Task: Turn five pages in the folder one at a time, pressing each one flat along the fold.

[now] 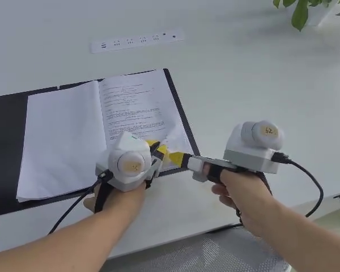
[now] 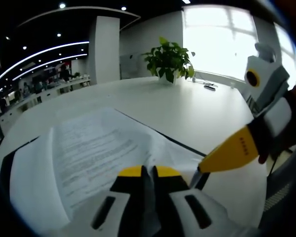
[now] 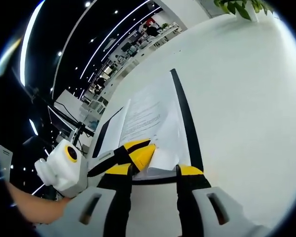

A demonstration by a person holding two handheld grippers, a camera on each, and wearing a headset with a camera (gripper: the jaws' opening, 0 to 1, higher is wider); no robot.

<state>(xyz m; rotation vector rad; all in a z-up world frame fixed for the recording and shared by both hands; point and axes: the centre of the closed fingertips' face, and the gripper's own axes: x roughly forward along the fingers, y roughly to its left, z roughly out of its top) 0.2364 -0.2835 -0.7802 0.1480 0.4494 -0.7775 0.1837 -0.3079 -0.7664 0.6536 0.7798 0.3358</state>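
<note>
Folder (image 1: 179,116): black cover, lying open and flat on the white table (image 1: 243,73) in front of you. Its long axis runs left to right, the fold runs away from you, and the text heads sit at the far edge.
Pages (image 1: 133,107): white printed sheets; the right one is rumpled at its near corner.
Left gripper (image 1: 157,151): yellow-tipped jaws closed, tips down on that corner. Your left gripper view shows paper ridging up at the tips; you cannot tell whether a sheet is caught.
Right gripper (image 1: 180,160): your right gripper view shows its jaws apart, straddling the same corner.
Power strip (image 1: 137,41): white, flat, beyond the folder.
Plant (image 1: 306,8): leafy, far right.
</note>
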